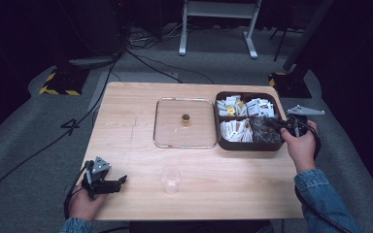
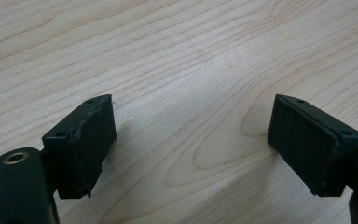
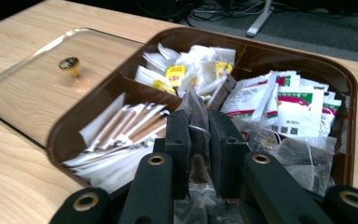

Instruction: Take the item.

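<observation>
The right gripper [image 3: 199,140] has its jaws clamped on a clear tea-bag sachet [image 3: 196,116], held above the near right compartment of the brown divided box [image 1: 246,145] at the table's right side. The box's clear lid [image 1: 185,123] lies flat just left of it. The left gripper [image 1: 121,179] rests at the near left edge of the wooden table [image 1: 126,111], jaws wide apart with nothing between them. A clear plastic cup [image 1: 170,179] stands near the front edge
</observation>
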Tool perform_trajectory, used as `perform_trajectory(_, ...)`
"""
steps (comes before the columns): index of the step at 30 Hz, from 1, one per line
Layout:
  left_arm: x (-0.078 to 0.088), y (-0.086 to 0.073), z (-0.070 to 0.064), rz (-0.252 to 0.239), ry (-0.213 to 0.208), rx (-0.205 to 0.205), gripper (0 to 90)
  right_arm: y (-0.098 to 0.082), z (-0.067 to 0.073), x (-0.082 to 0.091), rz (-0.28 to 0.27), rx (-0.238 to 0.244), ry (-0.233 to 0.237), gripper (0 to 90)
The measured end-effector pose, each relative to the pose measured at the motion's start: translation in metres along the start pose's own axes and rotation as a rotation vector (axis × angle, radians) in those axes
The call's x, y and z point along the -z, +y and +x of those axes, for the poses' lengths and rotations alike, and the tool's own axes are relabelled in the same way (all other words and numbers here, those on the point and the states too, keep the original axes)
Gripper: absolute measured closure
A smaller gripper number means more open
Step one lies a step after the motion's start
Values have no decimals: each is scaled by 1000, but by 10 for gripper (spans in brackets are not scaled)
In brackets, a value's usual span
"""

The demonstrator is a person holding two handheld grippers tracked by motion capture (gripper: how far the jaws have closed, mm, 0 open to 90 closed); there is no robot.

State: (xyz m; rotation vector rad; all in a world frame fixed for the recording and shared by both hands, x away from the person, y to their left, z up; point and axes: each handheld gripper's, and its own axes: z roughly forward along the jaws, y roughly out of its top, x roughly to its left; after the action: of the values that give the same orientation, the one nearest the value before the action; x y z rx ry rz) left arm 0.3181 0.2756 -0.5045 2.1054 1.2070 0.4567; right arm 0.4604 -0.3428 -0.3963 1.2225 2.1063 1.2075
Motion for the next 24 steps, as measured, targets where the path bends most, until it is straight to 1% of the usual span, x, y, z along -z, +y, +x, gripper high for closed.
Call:
perform_trajectory(3, 0, 0, 0, 0, 0, -1, 156, 5, 5, 7, -20, 2, 10, 794)
perform_trajectory(5, 0, 0, 0, 0, 0, -1, 156, 5, 6, 8, -23, 4, 12, 793)
perform_trajectory(6, 0, 0, 0, 0, 0, -1, 156, 8, 10, 11, -29, 9, 22, 793)
perform_trajectory(11, 0, 0, 0, 1, 0, -3, 156, 13, 16, 16, -36, 23, 27, 793)
perform_trajectory(12, 0, 0, 0, 2, 0, -3, 156, 15, 19, 18, -41, 27, 31, 793)
perform_trajectory(15, 0, -1, -1, -1, -1, 3, 156, 18, 23, 19, -44, 29, 35, 793)
perform_trajectory(16, 0, -1, -1, -1, -4, 5, 156, 20, 28, 20, -44, 28, 36, 793)
perform_trajectory(17, 1, -1, -1, -1, -5, 10, 156, 20, 28, 20, -44, 28, 36, 793)
perform_trajectory(18, 1, -1, -1, -1, -3, 3, 156, 22, 33, 20, -45, 20, 43, 793)
perform_trajectory(19, 1, -1, -1, -2, -1, 2, 156, 22, 33, 20, -45, 20, 43, 793)
perform_trajectory(22, 1, -1, -1, -4, -1, 2, 156, 25, 43, 21, -42, 18, 47, 793)
perform_trajectory(23, 1, -1, -1, -4, -2, 2, 156, 26, 46, 21, -41, 20, 52, 793)
perform_trajectory(24, 1, -1, -1, -4, -4, 6, 156, 28, 55, 21, -40, 27, 61, 794)
